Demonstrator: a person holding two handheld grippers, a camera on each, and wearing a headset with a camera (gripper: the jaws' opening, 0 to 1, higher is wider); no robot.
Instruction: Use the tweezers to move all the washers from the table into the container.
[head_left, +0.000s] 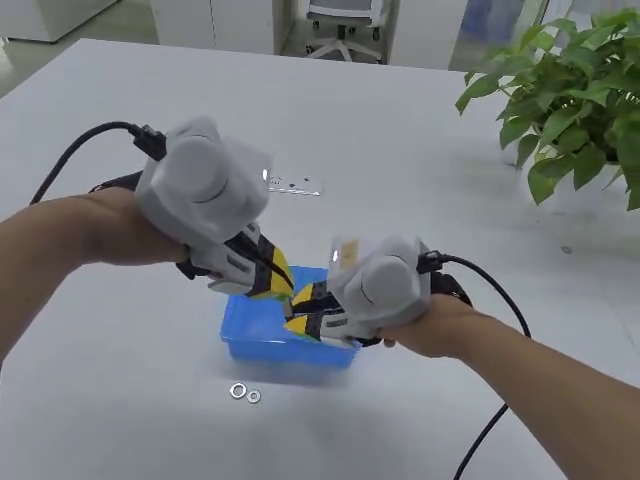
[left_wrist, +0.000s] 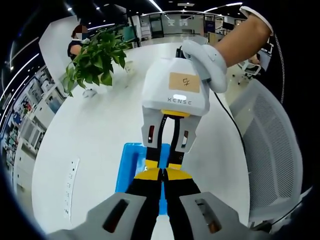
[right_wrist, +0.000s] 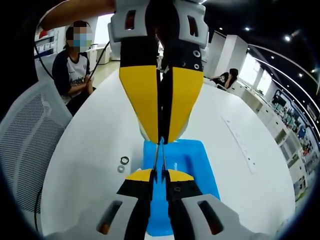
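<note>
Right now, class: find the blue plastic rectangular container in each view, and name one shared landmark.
Head view: blue plastic container, lower centre.
Left gripper view: container, lower centre, slightly left.
Right gripper view: container, just below centre.
Shared landmark: the white power strip.

My left gripper (head_left: 283, 288) and right gripper (head_left: 298, 322) hide much of the blue plastic container (head_left: 245, 345); thin metal tweezers (right_wrist: 158, 156) too fine to read.
</note>
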